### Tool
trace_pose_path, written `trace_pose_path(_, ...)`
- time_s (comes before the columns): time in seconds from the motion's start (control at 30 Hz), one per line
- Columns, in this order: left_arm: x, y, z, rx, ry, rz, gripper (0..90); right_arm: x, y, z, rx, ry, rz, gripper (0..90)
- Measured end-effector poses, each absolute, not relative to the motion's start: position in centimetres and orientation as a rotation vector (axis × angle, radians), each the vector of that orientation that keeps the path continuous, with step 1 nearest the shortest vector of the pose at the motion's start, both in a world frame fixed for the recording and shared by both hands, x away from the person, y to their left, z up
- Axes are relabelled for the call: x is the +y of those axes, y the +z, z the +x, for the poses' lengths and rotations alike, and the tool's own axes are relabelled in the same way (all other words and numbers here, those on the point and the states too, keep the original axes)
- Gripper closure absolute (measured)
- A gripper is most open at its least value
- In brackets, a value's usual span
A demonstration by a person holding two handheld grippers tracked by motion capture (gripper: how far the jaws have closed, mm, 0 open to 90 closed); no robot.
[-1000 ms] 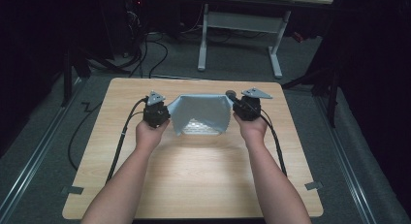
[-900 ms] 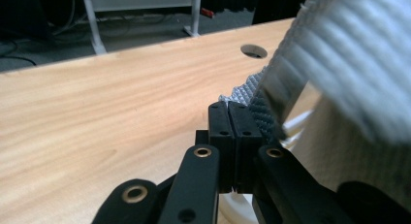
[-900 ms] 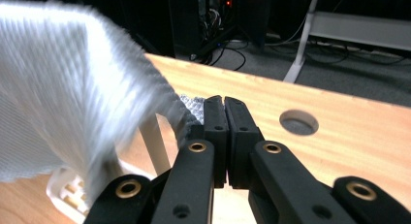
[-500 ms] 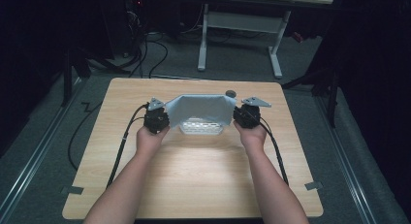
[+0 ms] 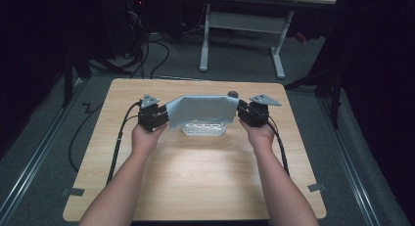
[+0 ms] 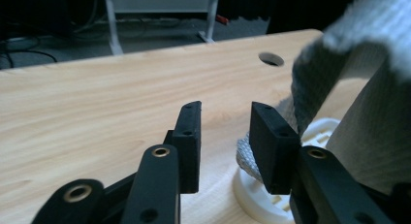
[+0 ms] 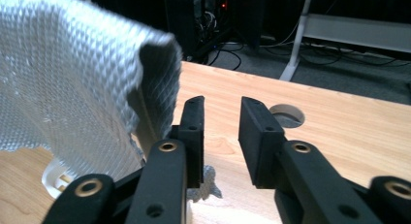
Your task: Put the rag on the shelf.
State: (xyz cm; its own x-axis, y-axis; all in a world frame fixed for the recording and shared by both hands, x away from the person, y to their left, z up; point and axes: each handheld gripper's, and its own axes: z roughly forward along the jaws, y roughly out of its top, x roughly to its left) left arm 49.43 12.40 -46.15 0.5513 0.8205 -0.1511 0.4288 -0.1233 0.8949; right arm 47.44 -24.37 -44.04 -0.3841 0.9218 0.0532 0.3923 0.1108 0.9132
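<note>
A light blue waffle cloth point(image 5: 200, 111) lies draped over a white slotted basket point(image 5: 204, 129) in the middle of the wooden table point(image 5: 205, 182). My left gripper point(image 5: 164, 116) sits at the cloth's left edge and my right gripper point(image 5: 242, 113) at its right edge. The jaws of both have just been opening. In the left gripper view the left gripper point(image 6: 225, 122) has bare wood in its gap, with the cloth point(image 6: 349, 64) and basket point(image 6: 257, 195) just to its right. In the right gripper view the right gripper point(image 7: 220, 132) is empty too, and the cloth point(image 7: 72, 88) hangs to its left.
A round cable hole point(image 5: 233, 94) is cut in the table just behind the cloth's right corner. Beyond the table's far edge stands a white desk frame point(image 5: 244, 25) among cables on a dark floor. Bare wood stretches in front of the basket.
The cloth, held spread between the two shut grippers, came down over the basket. Both grippers' jaws have since opened and let it go.
</note>
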Motion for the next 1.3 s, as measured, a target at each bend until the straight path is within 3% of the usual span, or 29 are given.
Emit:
trace_pose_path(0.57, 16.3, -45.5, 47.3, 1.077, 0.540, 1.714, 58.3, -25.9, -43.1, 45.6, 1.834, 1.237, 1.267, 61.6)
trace_pose_path(1.3, 18.5, -47.2, 39.9, 1.018, 0.513, 1.735, 50.3, -26.4, -44.2, 37.9, 1.876, 1.233, 1.163, 49.2)
